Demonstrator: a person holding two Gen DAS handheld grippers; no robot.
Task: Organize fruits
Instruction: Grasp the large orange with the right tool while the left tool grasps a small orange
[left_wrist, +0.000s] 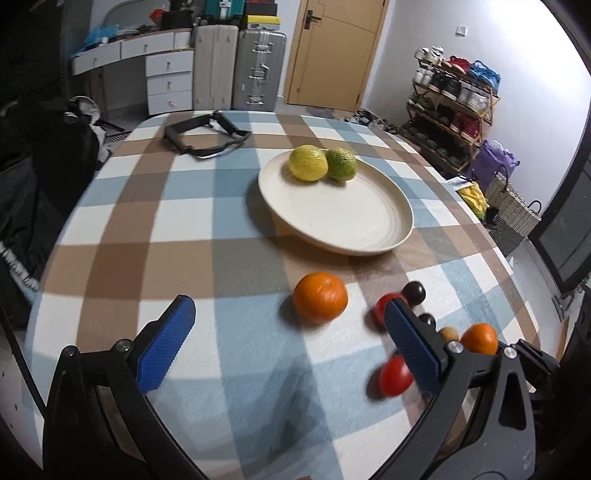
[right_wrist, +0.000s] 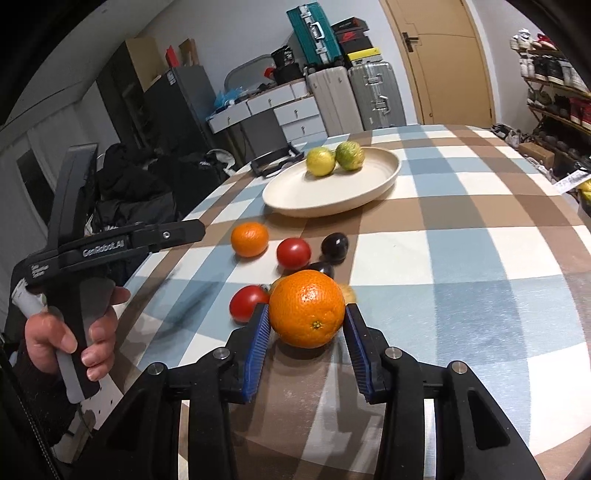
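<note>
**Jaws closed on an orange, plate lies ahead**

Jaws of the right gripper hold the large orange at lower centre, a blue pad pressed against each side. Jaws of the left gripper stand wide with nothing between them, a person's hand on the handle at lower left.

Just past the held fruit, loose on the checked tabletop, lie two tomatoes, a smaller orange and dark plums.

Farther off, up and slightly left of the jaws, sits the cream plate, with a lemon and a green citrus touching at its far side. Its near half is bare, so the carry probably runs straight forward over the loose fruit; the right hand is the one already loaded.
</note>
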